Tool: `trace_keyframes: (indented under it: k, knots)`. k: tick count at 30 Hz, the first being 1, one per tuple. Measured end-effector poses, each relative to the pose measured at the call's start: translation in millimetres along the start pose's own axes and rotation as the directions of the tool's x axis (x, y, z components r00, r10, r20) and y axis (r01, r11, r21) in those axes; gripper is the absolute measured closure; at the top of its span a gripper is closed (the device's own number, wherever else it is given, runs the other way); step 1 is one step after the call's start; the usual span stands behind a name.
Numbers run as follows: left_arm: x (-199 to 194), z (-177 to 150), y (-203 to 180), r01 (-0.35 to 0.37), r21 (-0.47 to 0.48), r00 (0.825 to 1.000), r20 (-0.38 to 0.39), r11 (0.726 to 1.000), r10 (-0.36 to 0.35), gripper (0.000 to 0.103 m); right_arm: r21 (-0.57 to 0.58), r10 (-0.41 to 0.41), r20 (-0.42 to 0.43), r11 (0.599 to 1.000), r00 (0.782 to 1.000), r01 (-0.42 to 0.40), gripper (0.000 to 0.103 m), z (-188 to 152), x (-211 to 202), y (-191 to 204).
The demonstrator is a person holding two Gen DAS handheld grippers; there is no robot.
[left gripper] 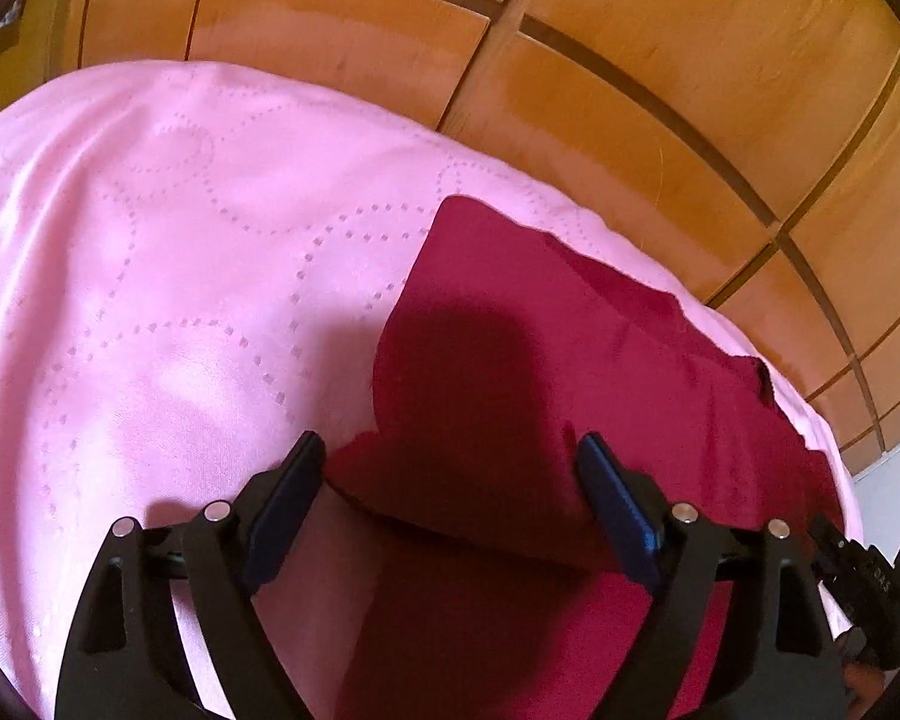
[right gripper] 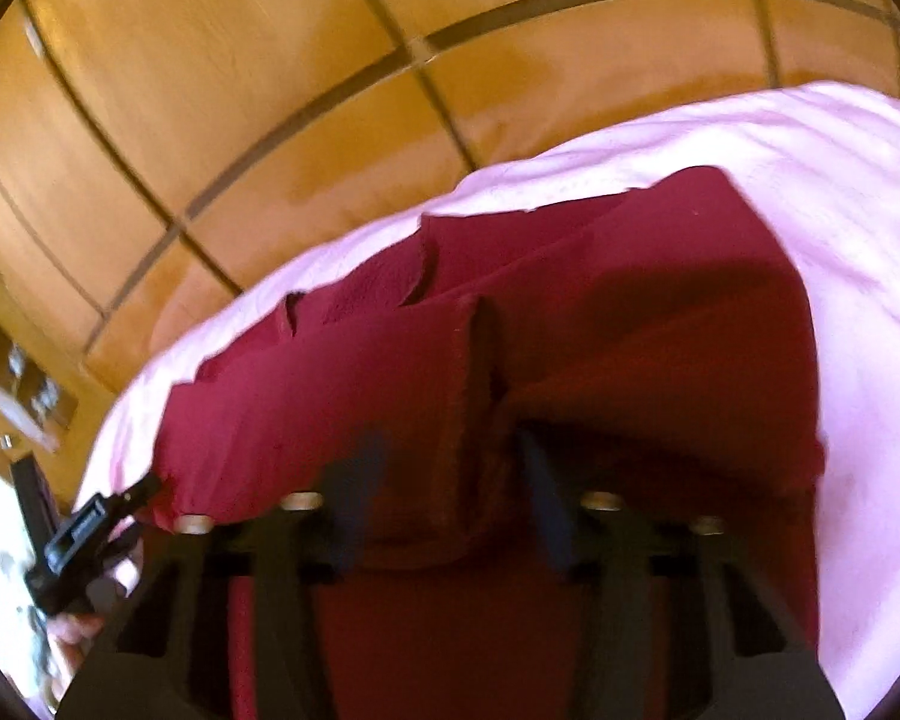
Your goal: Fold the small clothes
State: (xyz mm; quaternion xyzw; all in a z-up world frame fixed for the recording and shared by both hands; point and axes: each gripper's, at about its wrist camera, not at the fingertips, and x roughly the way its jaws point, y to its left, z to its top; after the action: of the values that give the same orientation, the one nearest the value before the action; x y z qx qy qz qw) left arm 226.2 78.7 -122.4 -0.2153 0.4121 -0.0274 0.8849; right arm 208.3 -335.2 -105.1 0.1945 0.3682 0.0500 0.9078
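Observation:
A dark red garment (left gripper: 546, 336) lies on a pink quilted bedspread (left gripper: 150, 252), partly folded over itself. My left gripper (left gripper: 450, 468) is open, its blue-padded fingers (left gripper: 288, 498) standing either side of a raised fold of the red cloth, close above it. In the right wrist view the same red garment (right gripper: 600, 312) fills the middle, with a folded edge running toward the camera. My right gripper (right gripper: 450, 462) is blurred, its jaws apart, with a fold of the red cloth between the fingers (right gripper: 360, 480). The left gripper's handle (right gripper: 84, 534) shows at the lower left.
A wooden panelled wardrobe (left gripper: 630, 60) stands right behind the bed's far edge; it also shows in the right wrist view (right gripper: 210, 90). Bare pink bedspread (right gripper: 858, 240) lies to the right of the garment and wide to its left.

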Motion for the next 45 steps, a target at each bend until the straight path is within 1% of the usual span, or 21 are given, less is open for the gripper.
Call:
trace_keyframes:
  k: [1,3,6,10,12,14,15,17,18,21,23,26,28,31,32,33,35,37,39,43,45]
  knots:
    - [-1.8,-1.2,-0.5,-0.001,0.005,1.0,0.01,1.0,0.001,0.019,-0.035,-0.009,0.0,0.999,1.0,0.009,0.087,2.6,-0.1,3.8]
    - [-2.0,-2.9,-2.0,-0.017,0.011,1.0,0.018,1.0,0.016,0.022,-0.069,-0.042,0.027,0.997,0.999,0.044,0.088,10.5,-4.8,9.0]
    - [0.6,-4.8,-4.5,-0.059,0.018,0.998,0.022,0.998,0.059,0.027,-0.009,-0.044,0.06,0.999,0.997,0.044,0.09,16.5,-9.0,1.6]
    - [5.7,-5.9,-9.2,-0.102,0.043,0.995,0.018,0.994,0.101,0.029,-0.005,-0.084,0.024,0.996,0.996,0.084,0.09,5.3,8.9,-8.7]
    - [6.0,-5.9,-8.9,-0.105,0.044,0.994,0.015,0.993,0.105,0.029,0.027,-0.052,0.029,0.998,0.998,0.051,0.087,-5.0,12.5,-17.6]
    - [2.7,-4.9,-7.1,-0.106,0.036,0.994,0.023,0.994,0.105,0.03,0.08,0.001,0.036,0.997,0.999,-0.004,0.066,-8.1,4.4,-26.6]
    - [-1.1,-4.3,-5.9,-0.097,0.028,0.995,0.03,0.995,0.096,0.03,0.092,0.01,0.034,0.996,0.999,-0.013,0.063,-8.2,-0.4,-28.9]
    - [-14.7,-3.4,-2.6,-0.07,-0.007,0.994,0.079,0.998,0.07,0.032,0.078,-0.036,0.053,0.996,0.998,0.032,0.062,-9.6,-15.6,-30.0]
    - [-21.0,-3.1,-1.9,-0.067,-0.014,0.992,0.105,0.998,0.068,0.032,0.046,-0.067,0.093,0.997,0.993,0.063,0.062,-9.1,-30.2,-28.2]
    - [-24.9,2.1,-9.8,-0.076,0.03,0.988,0.134,0.997,0.071,0.031,-0.059,-0.047,0.154,0.997,0.987,0.056,0.062,0.8,-49.6,-11.7]
    - [-17.0,6.6,-15.5,-0.087,0.051,0.99,0.116,0.995,0.081,0.031,-0.13,-0.03,0.147,0.99,0.989,0.05,0.062,8.8,-44.3,4.9]
    - [-8.6,10.5,-16.2,-0.103,0.049,0.99,0.1,0.993,0.098,0.031,-0.169,-0.029,0.105,0.985,0.994,0.046,0.062,15.8,-27.7,15.2]
    - [-2.9,9.4,-10.8,-0.12,0.044,0.99,0.08,0.992,0.117,0.031,-0.137,-0.072,0.073,0.987,0.995,0.081,0.062,15.7,-20.5,11.7]
    - [5.9,6.7,5.6,-0.086,-0.012,0.996,0.036,0.996,0.086,0.03,0.041,-0.192,0.028,0.981,0.981,0.191,0.062,6.5,-24.7,-19.4]
    - [6.4,7.0,3.8,-0.088,-0.006,0.995,0.037,0.996,0.088,0.03,0.146,-0.213,0.013,0.967,0.977,0.209,0.062,-1.6,-32.0,-38.7]
    - [7.8,6.6,-0.6,-0.103,0.012,0.994,0.035,0.995,0.103,0.027,0.209,-0.219,0.011,0.955,0.976,0.212,0.062,-8.9,-38.4,-50.4]
    - [11.7,5.7,-7.7,-0.122,0.043,0.992,0.028,0.992,0.121,0.024,0.241,-0.257,0.043,0.941,0.966,0.239,0.062,-19.8,-53.1,-57.4]
    - [12.9,4.3,-11.8,-0.142,0.063,0.99,0.027,0.988,0.141,0.023,0.218,-0.23,0.117,0.955,0.966,0.201,0.062,-21.2,-66.0,-50.4]
    - [12.1,4.8,-12.7,-0.143,0.064,0.99,0.028,0.988,0.142,0.023,0.137,-0.16,0.184,0.981,0.97,0.136,0.062,-14.0,-70.9,-31.1]
    - [10.9,4.8,-10.9,-0.141,0.057,0.99,0.03,0.988,0.139,0.023,-0.062,-0.081,0.15,0.994,0.985,0.091,0.062,2.5,-41.7,11.1]
    - [11.7,4.6,-13.0,-0.153,0.064,0.988,0.031,0.986,0.152,0.023,-0.1,-0.12,0.093,0.987,0.988,0.129,0.062,5.2,-22.3,19.7]
